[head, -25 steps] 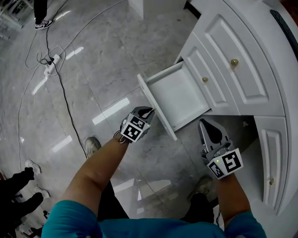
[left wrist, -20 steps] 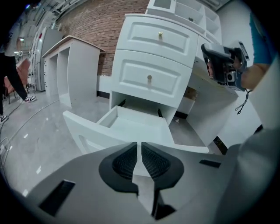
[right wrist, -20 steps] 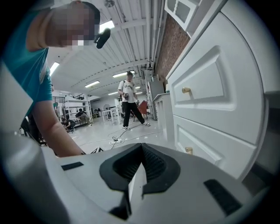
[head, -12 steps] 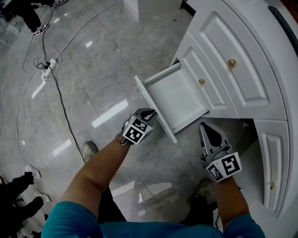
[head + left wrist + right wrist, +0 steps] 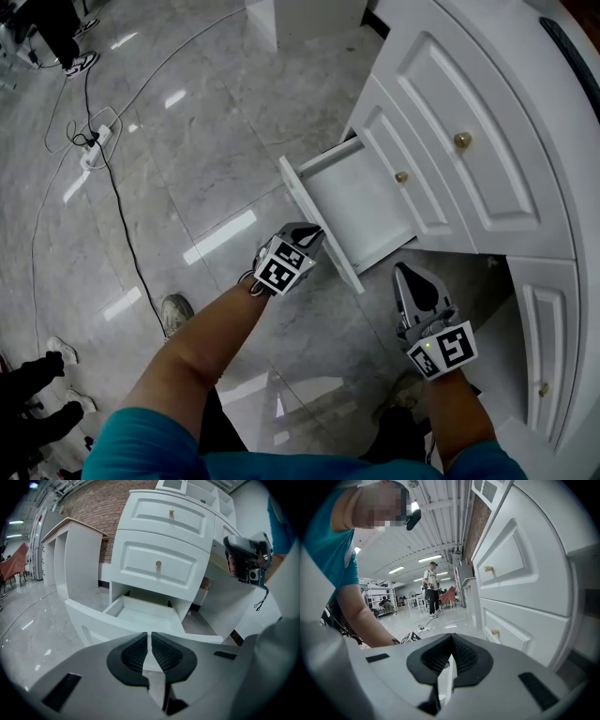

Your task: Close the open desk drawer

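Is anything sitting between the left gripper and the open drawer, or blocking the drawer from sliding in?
Nothing visible does. The left gripper, jaws together, is right at the front panel of the drawer, which looks bare inside.

Below me a glossy grey marble floor (image 5: 216,122) carries a power strip (image 5: 97,148), with a brick wall (image 5: 101,513) and ceiling strip lights (image 5: 429,558) beyond.
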Demonstrator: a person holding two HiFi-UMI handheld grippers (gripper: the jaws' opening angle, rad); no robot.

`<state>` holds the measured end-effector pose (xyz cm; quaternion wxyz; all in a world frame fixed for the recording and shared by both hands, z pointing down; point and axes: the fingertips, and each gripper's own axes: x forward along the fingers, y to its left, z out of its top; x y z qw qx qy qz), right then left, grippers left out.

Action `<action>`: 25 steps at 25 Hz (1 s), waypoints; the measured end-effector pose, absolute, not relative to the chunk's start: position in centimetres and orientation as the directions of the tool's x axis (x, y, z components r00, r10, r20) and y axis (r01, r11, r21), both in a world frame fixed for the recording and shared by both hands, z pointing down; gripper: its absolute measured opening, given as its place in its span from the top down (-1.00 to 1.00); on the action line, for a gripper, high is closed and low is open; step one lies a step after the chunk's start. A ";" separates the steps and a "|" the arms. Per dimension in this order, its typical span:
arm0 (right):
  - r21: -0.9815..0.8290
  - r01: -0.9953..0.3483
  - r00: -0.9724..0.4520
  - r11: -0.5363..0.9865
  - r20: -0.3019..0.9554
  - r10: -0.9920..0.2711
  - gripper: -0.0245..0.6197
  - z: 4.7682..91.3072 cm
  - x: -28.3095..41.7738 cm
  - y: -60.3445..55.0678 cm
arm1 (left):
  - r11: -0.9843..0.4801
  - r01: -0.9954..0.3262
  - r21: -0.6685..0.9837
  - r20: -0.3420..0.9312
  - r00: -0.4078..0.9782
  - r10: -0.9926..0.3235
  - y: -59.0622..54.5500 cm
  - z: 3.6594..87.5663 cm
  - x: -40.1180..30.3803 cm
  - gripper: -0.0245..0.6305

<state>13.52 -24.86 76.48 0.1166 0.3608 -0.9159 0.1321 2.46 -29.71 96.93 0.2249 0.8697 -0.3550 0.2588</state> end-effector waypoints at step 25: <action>-0.119 -0.702 -0.695 0.702 0.329 -0.639 0.86 78.1 15.3 -26.1 | -0.658 -0.710 0.250 0.518 0.672 -0.529 -35.5 96.5 8.5 0.84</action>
